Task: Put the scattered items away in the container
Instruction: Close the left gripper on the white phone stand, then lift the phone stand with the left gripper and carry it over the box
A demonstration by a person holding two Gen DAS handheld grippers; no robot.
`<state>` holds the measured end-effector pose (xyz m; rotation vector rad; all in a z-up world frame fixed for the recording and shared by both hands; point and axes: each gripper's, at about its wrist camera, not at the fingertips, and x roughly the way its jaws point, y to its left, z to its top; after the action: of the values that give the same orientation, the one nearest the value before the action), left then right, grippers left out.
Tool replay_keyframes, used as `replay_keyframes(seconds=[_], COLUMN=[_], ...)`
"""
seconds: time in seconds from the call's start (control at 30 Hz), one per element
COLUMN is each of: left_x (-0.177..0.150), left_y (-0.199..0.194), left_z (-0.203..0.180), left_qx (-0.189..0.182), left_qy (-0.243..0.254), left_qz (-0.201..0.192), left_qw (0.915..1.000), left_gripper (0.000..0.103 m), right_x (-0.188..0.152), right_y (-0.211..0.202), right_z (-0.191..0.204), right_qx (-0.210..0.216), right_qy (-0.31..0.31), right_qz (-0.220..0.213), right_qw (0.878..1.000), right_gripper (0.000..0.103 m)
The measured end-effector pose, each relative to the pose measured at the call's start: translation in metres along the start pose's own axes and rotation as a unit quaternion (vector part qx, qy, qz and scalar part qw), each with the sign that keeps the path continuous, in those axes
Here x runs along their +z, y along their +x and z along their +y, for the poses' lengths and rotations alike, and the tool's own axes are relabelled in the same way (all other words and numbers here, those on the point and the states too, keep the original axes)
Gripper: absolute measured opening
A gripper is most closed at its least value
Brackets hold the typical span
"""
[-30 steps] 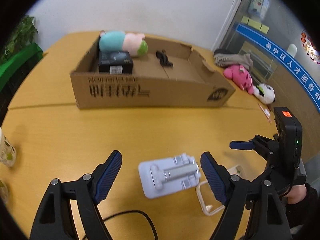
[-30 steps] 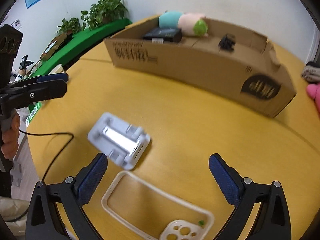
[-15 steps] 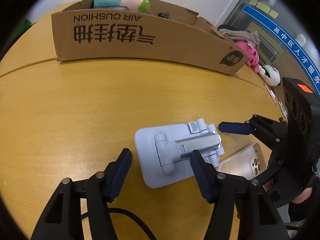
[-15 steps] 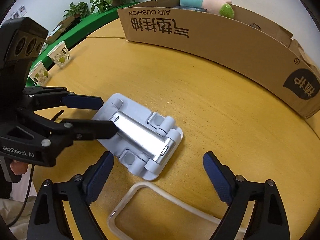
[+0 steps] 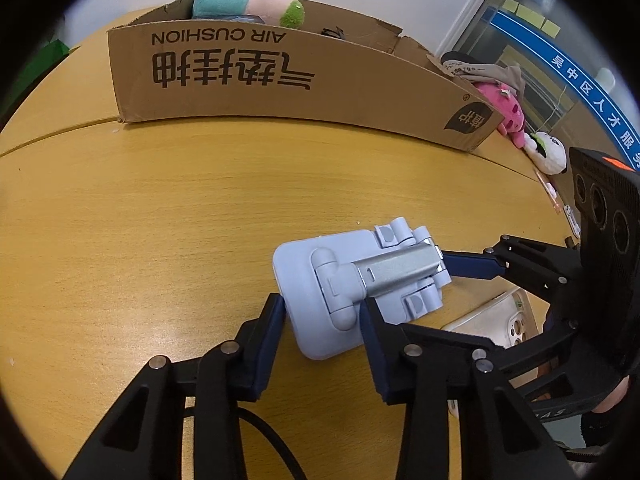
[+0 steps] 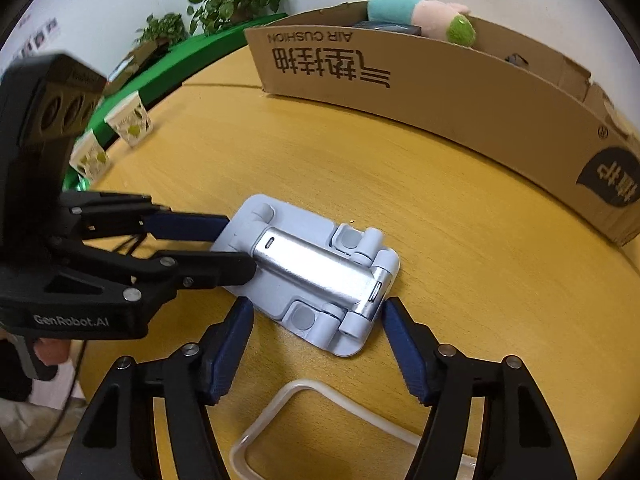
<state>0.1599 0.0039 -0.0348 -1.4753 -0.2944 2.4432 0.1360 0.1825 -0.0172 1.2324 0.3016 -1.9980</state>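
A pale blue folding phone stand [image 5: 352,280] with a silver arm lies flat on the wooden table; it also shows in the right wrist view [image 6: 316,268]. My left gripper [image 5: 322,320] has closed on the stand's near end, pads against both sides. My right gripper [image 6: 318,320] is open, its fingers straddling the stand's other end without touching. The cardboard box [image 5: 288,80] stands behind, holding a teal and pink plush [image 5: 244,2] and dark items.
A clear phone case [image 6: 320,424] lies by my right gripper, also in the left wrist view [image 5: 492,320]. Pink and white plush toys [image 5: 520,120] and a grey cloth lie right of the box. Paper cups [image 6: 128,124] stand at the left edge. A black cable [image 5: 272,440] runs near me.
Both grippers came down and forward to the stand. My left gripper narrowed from wide open to gripping the stand's end. My right gripper moved from over the case to around the stand.
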Motion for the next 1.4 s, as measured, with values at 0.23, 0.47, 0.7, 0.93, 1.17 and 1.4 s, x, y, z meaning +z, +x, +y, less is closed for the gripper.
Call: replay_keyframes(seconds=[0.23,0.47,0.7,0.93,1.17,1.4], left_x=[0.002,0.004,0.020,0.044,0.068,0.090], left_y=[0.000,-0.002,-0.033,-0.078,-0.111,-0.128], left_z=[0.001,-0.001,-0.013,-0.032,-0.045,-0.046], left_qx=[-0.001,0.005,0.015,0.018,0.025,0.035], left_qy=[-0.010,-0.004,0.022,0.056,0.073,0.073], left_qz=[-0.003,-0.008,-0.054,-0.121,-0.165,-0.191], left_qw=[0.9999,0.9999,0.9982,0.9909,0.9834,0.9782], left_gripper=[0.035,0.034,0.034,0.034,0.034,0.034], right_x=[0.001,0.000,0.009,0.035,0.061,0.089], right_y=[-0.001,-0.006,-0.030,-0.082,-0.121,-0.142], right_z=[-0.006,-0.013,-0.009,0.000,0.008,0.011], right_qx=[-0.005,-0.007,-0.021,-0.052,-0.071,-0.076], right_qy=[0.017,0.027,0.018,-0.008,-0.030,-0.048], right_qz=[-0.012,-0.024,-0.059,-0.126,-0.184,-0.223], right_qw=[1.000,0.999,0.998,0.991,0.980,0.971], right_gripper=[0.058,0.052,0.052,0.051,0.052,0.052])
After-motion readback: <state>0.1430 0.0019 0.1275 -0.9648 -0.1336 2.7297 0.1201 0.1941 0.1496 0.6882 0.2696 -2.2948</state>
